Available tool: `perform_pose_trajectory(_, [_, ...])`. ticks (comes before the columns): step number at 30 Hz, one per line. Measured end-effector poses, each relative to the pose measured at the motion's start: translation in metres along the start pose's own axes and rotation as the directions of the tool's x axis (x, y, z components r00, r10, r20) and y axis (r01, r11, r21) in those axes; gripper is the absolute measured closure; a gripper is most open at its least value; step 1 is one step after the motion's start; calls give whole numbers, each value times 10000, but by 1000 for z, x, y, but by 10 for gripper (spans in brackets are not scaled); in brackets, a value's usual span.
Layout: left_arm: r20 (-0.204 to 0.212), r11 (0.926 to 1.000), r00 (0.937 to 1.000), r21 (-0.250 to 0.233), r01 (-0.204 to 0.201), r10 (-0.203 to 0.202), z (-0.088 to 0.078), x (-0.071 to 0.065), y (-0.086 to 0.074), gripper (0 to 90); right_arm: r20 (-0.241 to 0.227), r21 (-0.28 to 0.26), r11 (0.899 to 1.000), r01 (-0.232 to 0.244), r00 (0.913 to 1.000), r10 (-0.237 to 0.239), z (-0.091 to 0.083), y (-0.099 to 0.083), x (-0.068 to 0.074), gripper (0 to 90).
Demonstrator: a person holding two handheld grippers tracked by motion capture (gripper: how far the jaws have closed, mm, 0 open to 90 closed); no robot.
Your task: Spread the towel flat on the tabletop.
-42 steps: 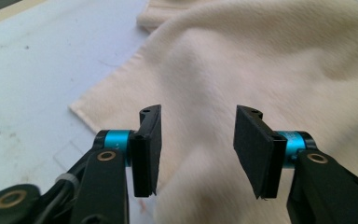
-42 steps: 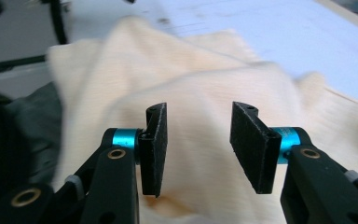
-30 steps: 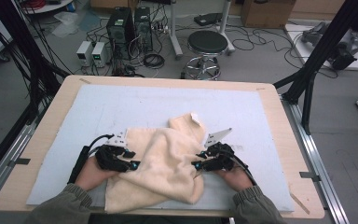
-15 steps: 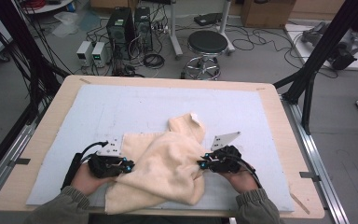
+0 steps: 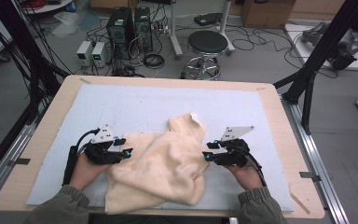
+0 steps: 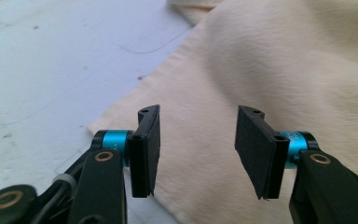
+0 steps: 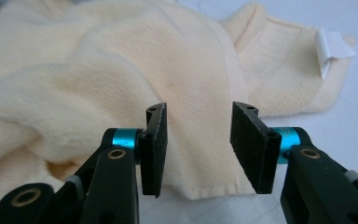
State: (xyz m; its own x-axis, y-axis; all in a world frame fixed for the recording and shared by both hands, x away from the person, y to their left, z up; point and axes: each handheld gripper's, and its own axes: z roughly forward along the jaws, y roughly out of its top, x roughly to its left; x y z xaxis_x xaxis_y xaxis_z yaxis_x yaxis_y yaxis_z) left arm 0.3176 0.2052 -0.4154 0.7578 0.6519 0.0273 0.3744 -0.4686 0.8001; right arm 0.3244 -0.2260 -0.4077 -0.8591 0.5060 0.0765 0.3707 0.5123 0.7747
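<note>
Hidden and cut-off parts

The towel [image 5: 161, 170] is bunched, so its lower layers and the tabletop [image 5: 46, 121] beneath are concealed. In both gripper views the towel is cropped by the edges. The print on its white label [image 7: 332, 49] is too small to be read. The forearms are cut off at the high view's bottom.

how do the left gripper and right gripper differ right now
The left gripper sits at the cream towel's left edge, over flat cloth; the right gripper faces the towel's right side, by a folded hem. Both have just been opening, with nothing pinched between the jaws.
</note>
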Motion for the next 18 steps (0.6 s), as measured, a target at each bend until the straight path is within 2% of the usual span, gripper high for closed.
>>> perform_pose_trajectory(1, [-81,9999,9999,145,69,-67,3,3,-1,497,0,0,10000,0,10000,0,0,0,0,552])
perform_pose_trajectory(2, [-124,9994,9999,312,114,-110,7,5,-2,485,49,465,9989,-91,9999,89,9,-1,-1,541])
perform_pose_trajectory(3, [-201,9983,9997,563,163,-152,10,7,-3,474,94,692,9976,-78,9999,72,13,-1,-1,533])
perform_pose_trajectory(4, [-216,9967,9995,775,236,-220,13,9,-4,474,94,692,9976,-78,9999,72,13,-1,-1,533])
perform_pose_trajectory(5, [-262,9955,9994,919,236,-212,16,11,-6,460,199,1115,9937,-108,9998,86,21,-2,-2,508])
perform_pose_trajectory(6, [-377,9939,9992,1084,188,-148,18,11,-6,460,199,1115,9937,-108,9998,86,21,-2,-2,508])
perform_pose_trajectory(8, [-500,9900,9987,1404,159,-89,22,13,-8,444,286,1489,9888,-72,9996,29,29,-5,-1,505])
perform_pose_trajectory(9, [-436,9901,9989,1382,251,-193,23,14,-9,429,398,1573,9875,67,9991,-131,33,-7,1,509])
perform_pose_trajectory(12, [-316,9894,9982,1351,541,-503,23,16,-10,436,514,1568,9876,-10,9987,-72,34,-7,2,522])
perform_pose_trajectory(13, [-165,9891,9984,1360,559,-541,23,16,-10,502,593,1533,9882,47,9981,-140,34,-8,3,547])
perform_pose_trajectory(15, [-145,9890,9983,1360,580,-565,23,16,-9,529,623,1505,9886,37,9980,-132,34,-8,2,573])
perform_pose_trajectory(16, [-138,9886,9982,1384,591,-578,23,15,-9,552,477,1468,9890,168,9986,-241,34,-8,1,651])
perform_pose_trajectory(17, [-99,9889,9983,1361,590,-582,23,15,-9,552,477,1468,9890,168,9986,-241,34,-8,1,651])
perform_pose_trajectory(18, [-45,9884,9983,1405,575,-575,23,15,-9,600,302,1449,9892,198,9992,-244,34,-8,1,707])
